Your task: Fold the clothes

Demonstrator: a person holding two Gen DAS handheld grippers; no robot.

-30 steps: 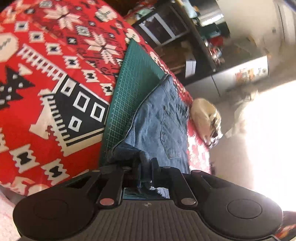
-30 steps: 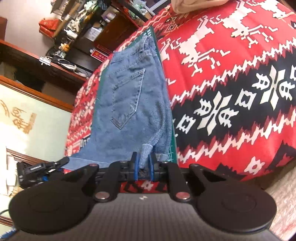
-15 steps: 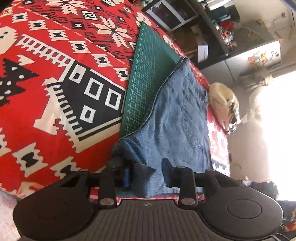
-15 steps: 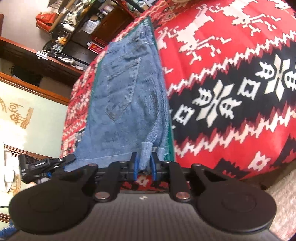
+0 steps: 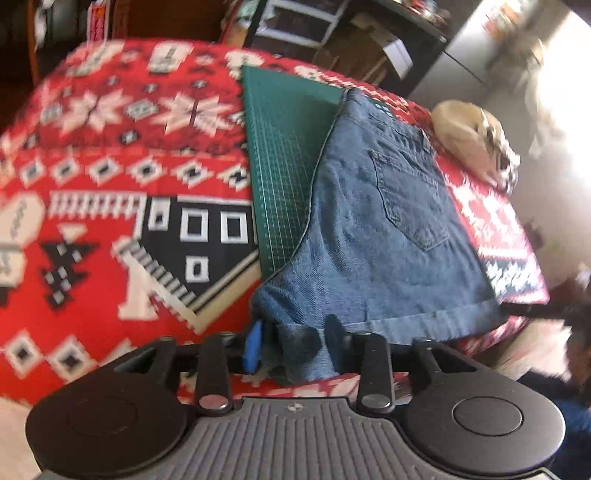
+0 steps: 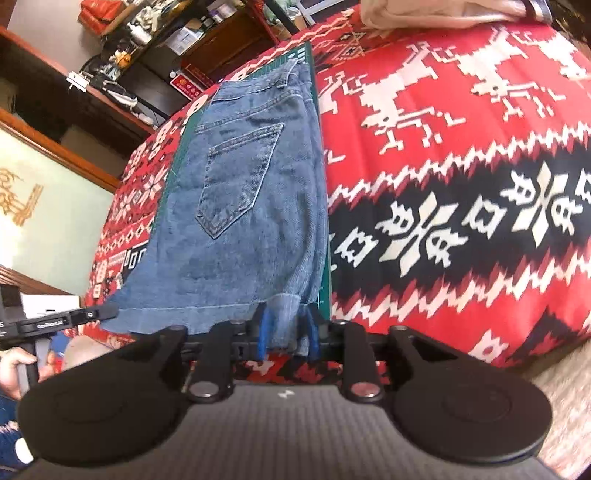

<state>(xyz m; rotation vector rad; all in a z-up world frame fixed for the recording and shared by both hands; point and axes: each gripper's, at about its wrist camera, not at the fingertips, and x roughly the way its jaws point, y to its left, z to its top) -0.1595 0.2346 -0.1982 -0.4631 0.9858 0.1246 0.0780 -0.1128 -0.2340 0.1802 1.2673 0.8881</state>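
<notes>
A pair of blue denim shorts [image 5: 369, 221] [image 6: 240, 203] lies folded in half, back pocket up, on a green cutting mat [image 5: 280, 166] [image 6: 323, 258]. The hem points toward both cameras at the near edge. My left gripper [image 5: 295, 339] is open at the hem's left corner, and loose denim hangs between its wide-spread fingers. At the hem's other corner my right gripper [image 6: 288, 332] has its fingers parted, with the rolled cuff still between the blue pads. The right wrist view also shows the left gripper [image 6: 66, 319], held by a hand.
A red, white and black patterned blanket [image 5: 110, 184] [image 6: 461, 184] covers the surface under the mat. A beige bundled garment [image 5: 469, 136] [image 6: 436, 14] lies at the far end. Shelves with clutter [image 6: 147, 44] stand behind, and floor lies beyond the near edge.
My left gripper, shut on the hem corner a second ago, has spread wide and let it go. The right gripper's fingers have also parted around the cuff. The shorts now lie flatter.
</notes>
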